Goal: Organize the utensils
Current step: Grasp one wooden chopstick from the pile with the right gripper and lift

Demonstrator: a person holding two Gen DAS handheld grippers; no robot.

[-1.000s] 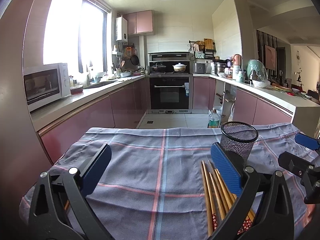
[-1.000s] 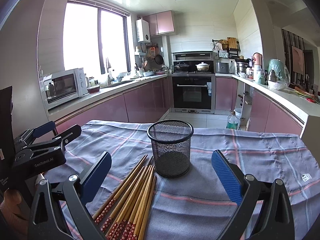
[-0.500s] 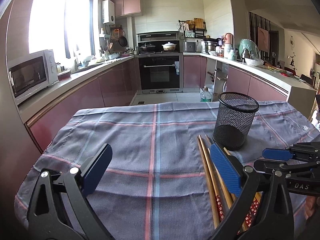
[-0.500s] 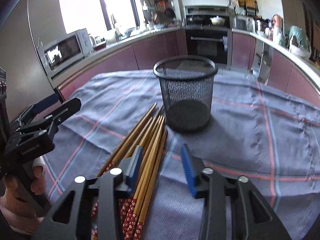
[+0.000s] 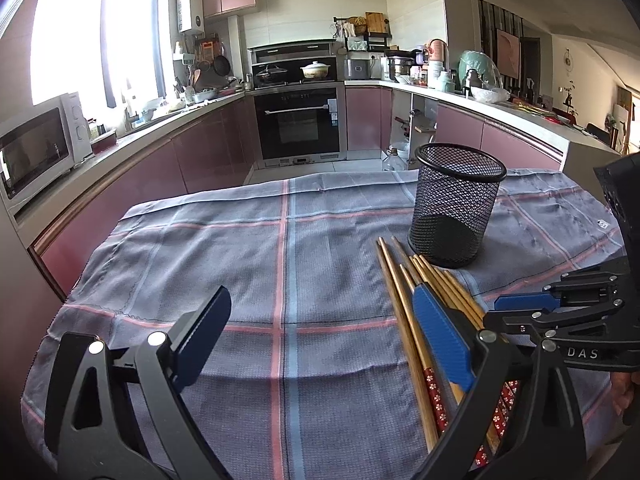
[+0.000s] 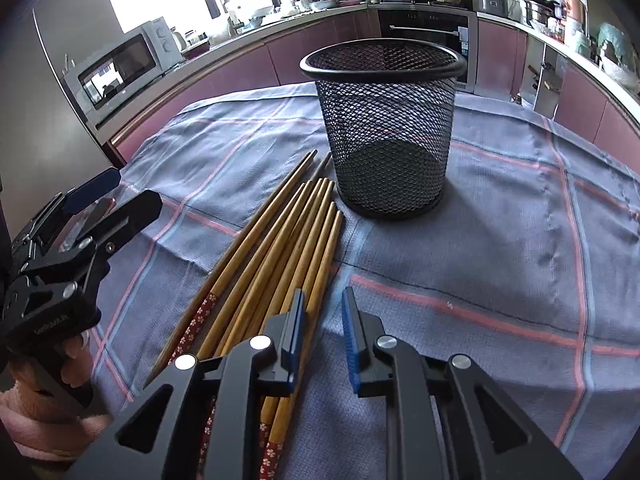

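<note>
Chopsticks [image 6: 280, 256] lie bunched on the desk's cloth toward its near edge, just beside the mesh cup [image 6: 384, 128]; stiff, light, probably slippery, so best pinched mid-shaft, where the right gripper [image 6: 323, 330] is closing with nothing clamped and the left gripper [image 5: 320, 344] is wide apart but closing.

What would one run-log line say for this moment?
stage: reaching | chopsticks: beside holder | right gripper: closing, empty | left gripper: closing, empty
</note>
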